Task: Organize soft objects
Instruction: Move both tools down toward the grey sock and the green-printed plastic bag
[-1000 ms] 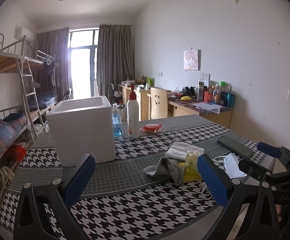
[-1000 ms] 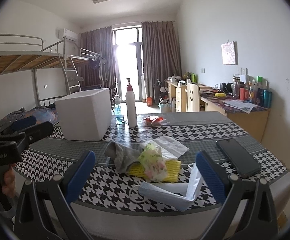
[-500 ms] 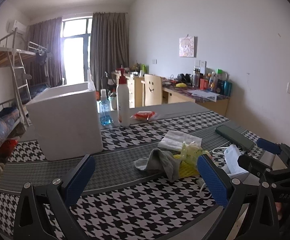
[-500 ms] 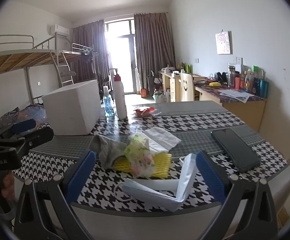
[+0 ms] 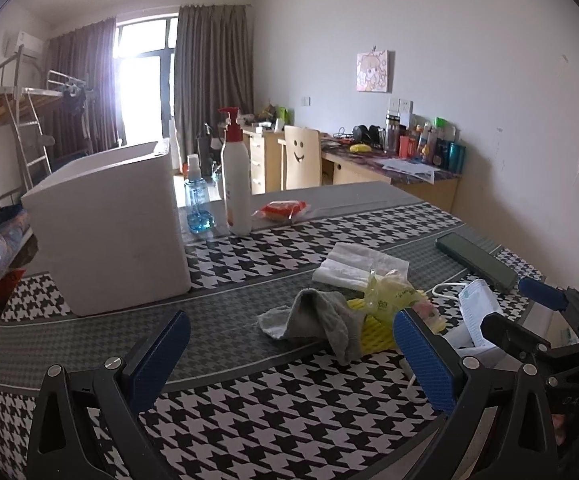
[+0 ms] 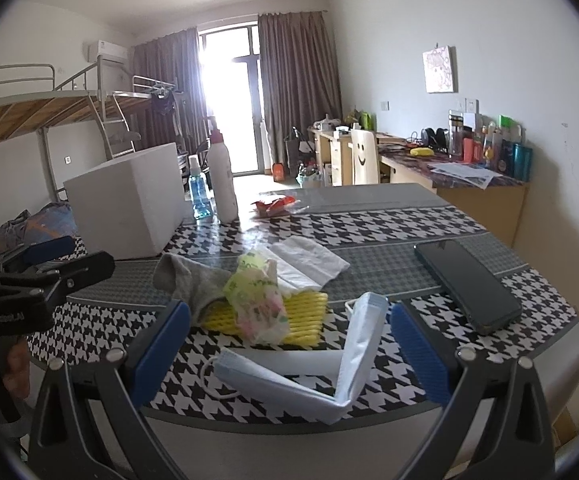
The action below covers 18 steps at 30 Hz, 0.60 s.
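Two handheld grippers over one table (image 5: pixel 249 412) covered in black-and-white houndstooth cloth with grey bands.

Left gripper (image 5: pixel 289 356): black frame, blue-padded fingers; jaws spread wide, holding nothing, above the near part of the table, with the grey sock beyond and between the fingertips.

Right gripper (image 6: pixel 289 344): same build; jaws spread wide, empty, at the near table edge, with the folded face mask lying between its fingers.

Soft items, grouped near the middle of the table:
- Crumpled grey fabric sock (image 5: pixel 321 320), draped partly over the yellow mesh.
- Yellow foam mesh sleeve (image 6: pixel 301 312), flat on the cloth, under the sock and the bag.
- Crumpled pale-yellow printed plastic bag (image 6: pixel 257 300), resting on the mesh.
- White folded tissue (image 6: pixel 309 260), behind the bag, touching the mesh's far side.
- Light-blue and white face mask (image 6: pixel 329 364), bent into an upright fold with one half flat, ear loop (image 6: pixel 213 380) trailing; just in front of the mesh.

Other items on the table:
- Large white foam box (image 5: pixel 109 232), open-topped, far left, well apart from the soft items.
- Tall white pump bottle with red pump (image 5: pixel 235 176), upright, just right of the box.
- Small clear spray bottle with blue liquid (image 5: pixel 197 200), upright, between box and pump bottle.
- Red-and-white packet in clear wrapping (image 5: pixel 281 209), near the far edge.
- Dark flat phone (image 6: pixel 469 284), lying at the right side.
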Each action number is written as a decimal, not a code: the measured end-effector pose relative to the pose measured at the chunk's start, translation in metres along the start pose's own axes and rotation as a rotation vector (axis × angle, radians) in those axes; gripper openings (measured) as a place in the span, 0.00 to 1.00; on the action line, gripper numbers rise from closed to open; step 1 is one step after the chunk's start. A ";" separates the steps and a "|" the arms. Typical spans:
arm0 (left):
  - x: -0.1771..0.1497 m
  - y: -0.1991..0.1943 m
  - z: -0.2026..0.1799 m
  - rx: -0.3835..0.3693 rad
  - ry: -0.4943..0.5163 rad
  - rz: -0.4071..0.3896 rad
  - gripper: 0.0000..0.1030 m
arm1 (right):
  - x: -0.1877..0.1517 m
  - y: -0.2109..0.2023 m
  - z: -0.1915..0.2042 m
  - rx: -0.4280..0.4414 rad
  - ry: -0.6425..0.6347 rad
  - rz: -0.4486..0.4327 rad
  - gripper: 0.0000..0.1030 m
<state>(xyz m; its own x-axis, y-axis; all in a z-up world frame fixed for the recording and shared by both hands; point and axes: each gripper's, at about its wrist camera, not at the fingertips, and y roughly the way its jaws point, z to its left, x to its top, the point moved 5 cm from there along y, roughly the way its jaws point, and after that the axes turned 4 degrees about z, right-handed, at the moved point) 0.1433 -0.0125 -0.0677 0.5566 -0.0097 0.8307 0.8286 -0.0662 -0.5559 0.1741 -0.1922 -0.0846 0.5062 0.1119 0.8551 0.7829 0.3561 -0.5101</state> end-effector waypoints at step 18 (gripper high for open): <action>-0.002 0.040 0.003 -0.061 0.001 0.134 0.99 | 0.008 0.027 0.005 0.052 -0.020 0.057 0.99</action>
<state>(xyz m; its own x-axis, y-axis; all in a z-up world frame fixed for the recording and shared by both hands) 0.1753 -0.0117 -0.0912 0.6622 -0.0237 0.7490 0.7413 -0.1250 -0.6594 0.1981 -0.1771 -0.0913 0.5415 0.1516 0.8269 0.7329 0.3968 -0.5526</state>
